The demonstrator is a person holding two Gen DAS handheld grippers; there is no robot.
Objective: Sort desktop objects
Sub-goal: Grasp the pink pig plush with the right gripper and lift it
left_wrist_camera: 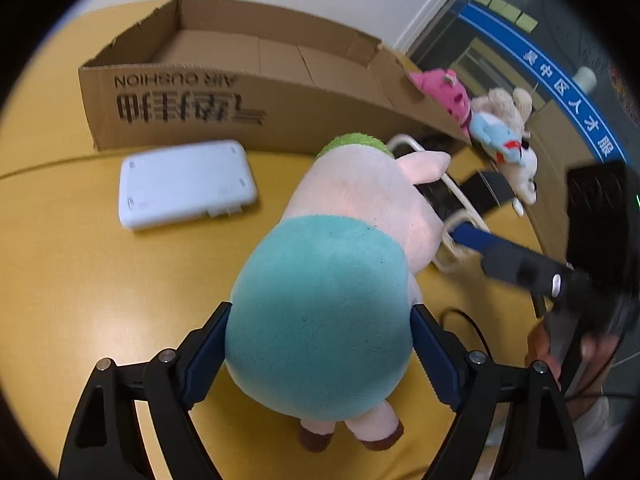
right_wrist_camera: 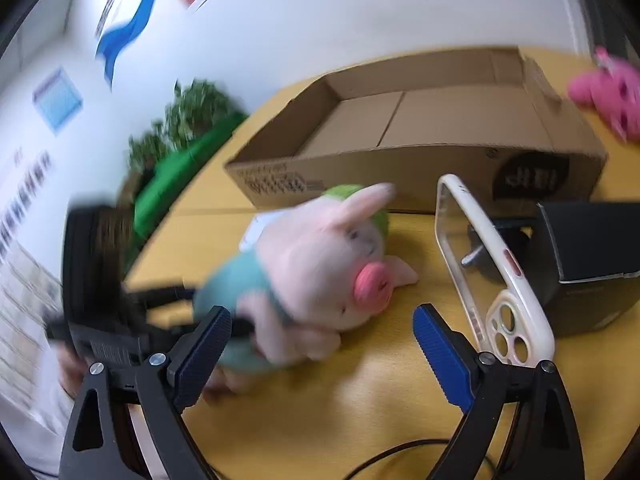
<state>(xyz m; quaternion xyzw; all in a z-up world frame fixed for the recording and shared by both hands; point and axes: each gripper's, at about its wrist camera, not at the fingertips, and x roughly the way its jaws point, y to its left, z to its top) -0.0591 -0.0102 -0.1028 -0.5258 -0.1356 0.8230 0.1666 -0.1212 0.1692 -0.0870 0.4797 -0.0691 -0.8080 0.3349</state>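
My left gripper (left_wrist_camera: 320, 344) is shut on a pink plush pig (left_wrist_camera: 332, 280) in a teal shirt and green cap, its blue pads pressing the body from both sides. The pig also shows in the right wrist view (right_wrist_camera: 320, 264), blurred, with its snout toward me. My right gripper (right_wrist_camera: 322, 344) is open and empty, just in front of the pig; it appears in the left wrist view (left_wrist_camera: 472, 240) beside a white phone case (right_wrist_camera: 496, 280). An open cardboard box (left_wrist_camera: 240, 92) stands behind on the yellow table (left_wrist_camera: 80, 280).
A flat white device (left_wrist_camera: 184, 190) lies left of the pig. A black box (right_wrist_camera: 592, 256) sits right of the phone case. A pink plush (left_wrist_camera: 444, 92) and a beige and blue plush (left_wrist_camera: 504, 132) lie by the box's right end. A black cable (right_wrist_camera: 400, 452) runs near me.
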